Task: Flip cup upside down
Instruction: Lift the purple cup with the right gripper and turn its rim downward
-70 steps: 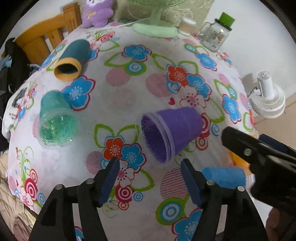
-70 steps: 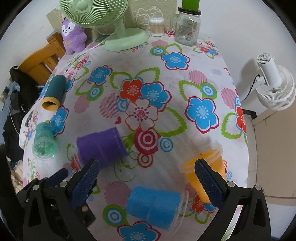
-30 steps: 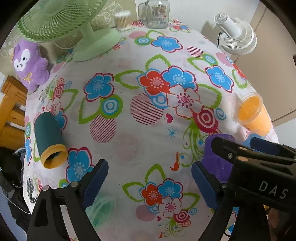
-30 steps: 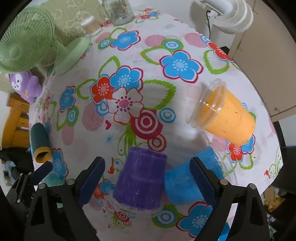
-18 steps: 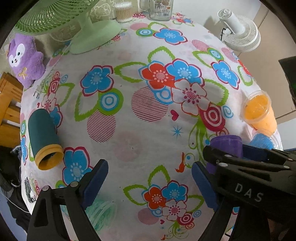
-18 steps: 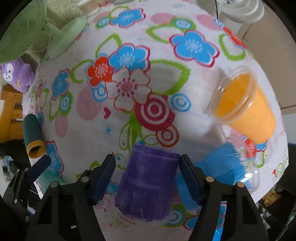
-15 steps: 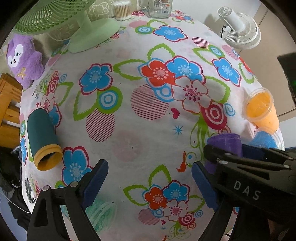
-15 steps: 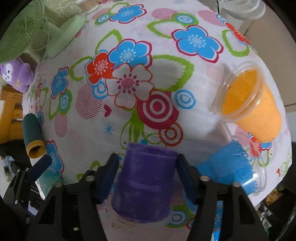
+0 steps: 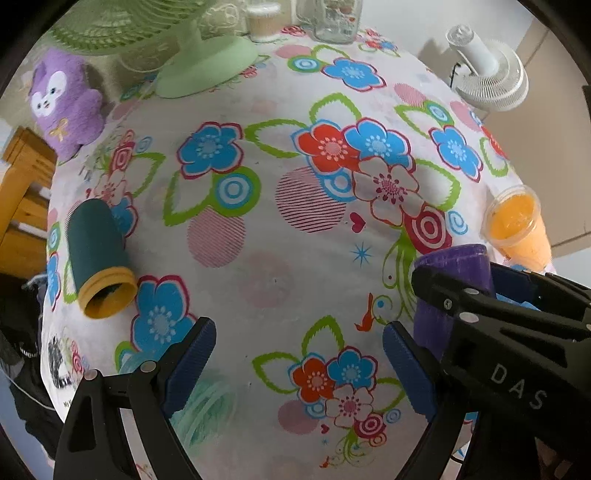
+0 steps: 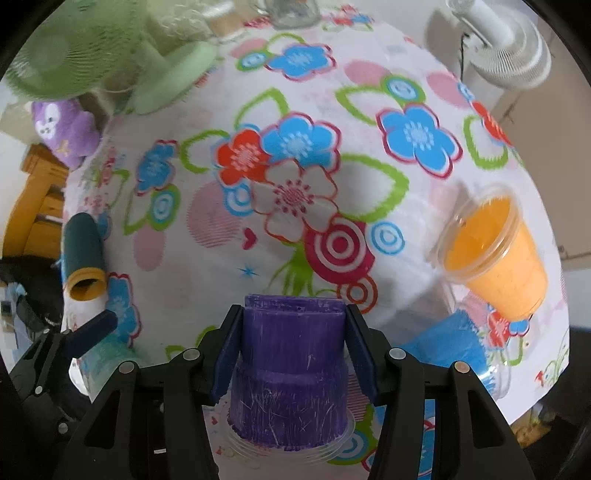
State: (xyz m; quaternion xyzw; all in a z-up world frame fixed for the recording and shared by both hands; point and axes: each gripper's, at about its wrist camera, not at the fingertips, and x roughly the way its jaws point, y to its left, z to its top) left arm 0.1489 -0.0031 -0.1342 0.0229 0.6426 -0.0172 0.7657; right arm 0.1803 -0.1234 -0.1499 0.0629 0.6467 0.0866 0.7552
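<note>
My right gripper (image 10: 293,325) is shut on the purple cup (image 10: 291,365), which points base away from the camera, rim toward me, above the flowered tablecloth (image 10: 295,155). In the left wrist view the purple cup (image 9: 454,280) shows at the right, held in the right gripper (image 9: 480,295). My left gripper (image 9: 295,354) is open and empty over the near part of the table.
An orange cup (image 10: 495,247), a blue cup (image 10: 450,343), a dark teal cup with a yellow rim (image 9: 98,258) and a green cup (image 9: 199,398) lie on their sides. A green fan (image 9: 199,62), a purple plush (image 9: 66,107) and a jar (image 9: 336,22) stand at the back.
My right gripper closed on the purple cup and lifted it, tilting the view toward the back of the table. The left gripper stayed open and barely moved.
</note>
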